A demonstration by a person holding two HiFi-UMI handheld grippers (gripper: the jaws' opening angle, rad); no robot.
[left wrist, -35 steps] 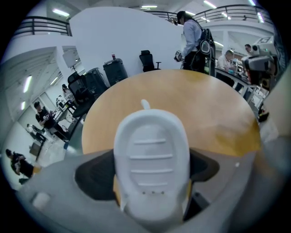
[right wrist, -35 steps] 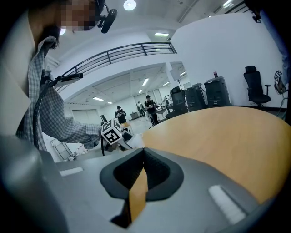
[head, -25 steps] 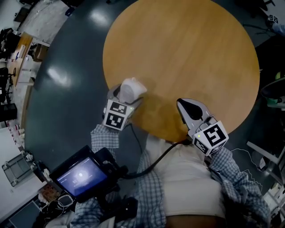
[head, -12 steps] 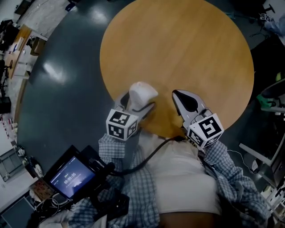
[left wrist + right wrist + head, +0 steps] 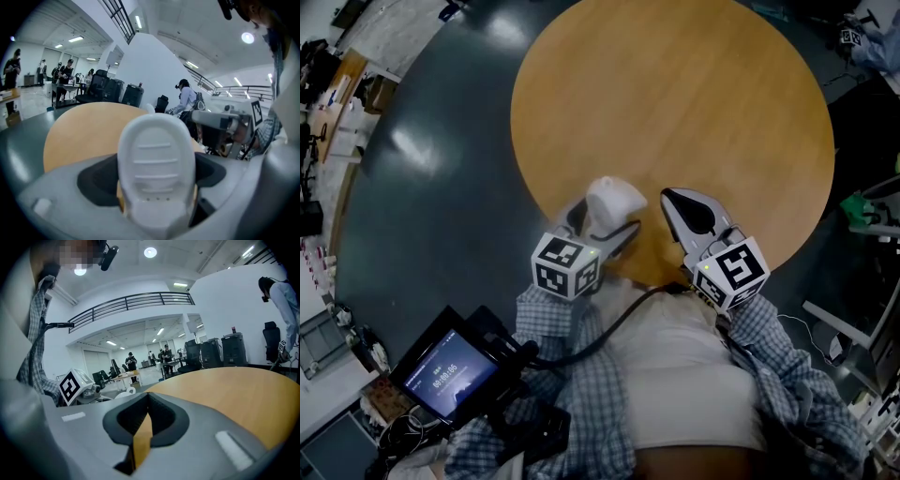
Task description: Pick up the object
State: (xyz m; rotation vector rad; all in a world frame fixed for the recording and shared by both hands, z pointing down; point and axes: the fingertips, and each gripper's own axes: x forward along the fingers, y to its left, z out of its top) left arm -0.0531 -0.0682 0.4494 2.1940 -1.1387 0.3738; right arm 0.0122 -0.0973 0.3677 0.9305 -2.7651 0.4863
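In the head view, the left gripper [image 5: 602,225] was clamped on the white object [image 5: 614,202] over the near edge of the round table [image 5: 675,84]. The grasp looked made, though I could not tell whether the object had cleared the wood. The right gripper [image 5: 675,202], at the same edge, held nothing.

In the left gripper view, the object was smooth moulded plastic, rounded and shallowly ribbed.

In the right gripper view, matte grey jaws sat pressed together, with the table's pale, satiny top beyond.
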